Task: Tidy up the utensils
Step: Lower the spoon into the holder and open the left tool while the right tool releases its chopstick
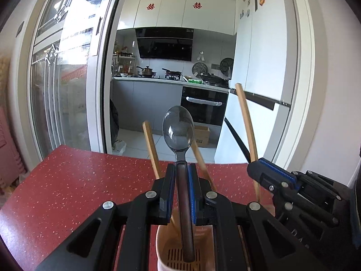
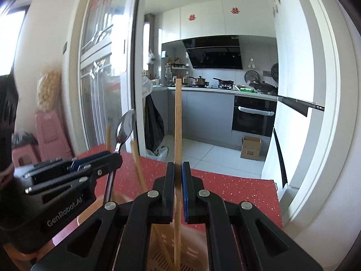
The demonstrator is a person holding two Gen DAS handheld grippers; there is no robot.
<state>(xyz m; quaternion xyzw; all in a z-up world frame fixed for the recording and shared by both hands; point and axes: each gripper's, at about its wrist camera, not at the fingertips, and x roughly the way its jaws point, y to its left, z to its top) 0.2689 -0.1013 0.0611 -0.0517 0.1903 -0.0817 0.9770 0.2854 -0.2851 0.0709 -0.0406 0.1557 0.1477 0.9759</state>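
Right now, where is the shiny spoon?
The spoon is clamped bowl-up in the left gripper, its dark handle reaching down into the pink holder on the red table, between two loose chopsticks.

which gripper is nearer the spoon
Left. The left gripper is shut on the spoon, gripping its dark handle; the right gripper is off to the side, holding a chopstick.

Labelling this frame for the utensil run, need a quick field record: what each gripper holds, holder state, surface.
left gripper: jaws shut on spoon, bowl up, handle end down in holder
right gripper: jaws shut on chopstick, upright, lower end in holder
holder: pinkish cup with slotted bottom, below both grippers
other chopsticks: leaning in holder
surface: red speckled table
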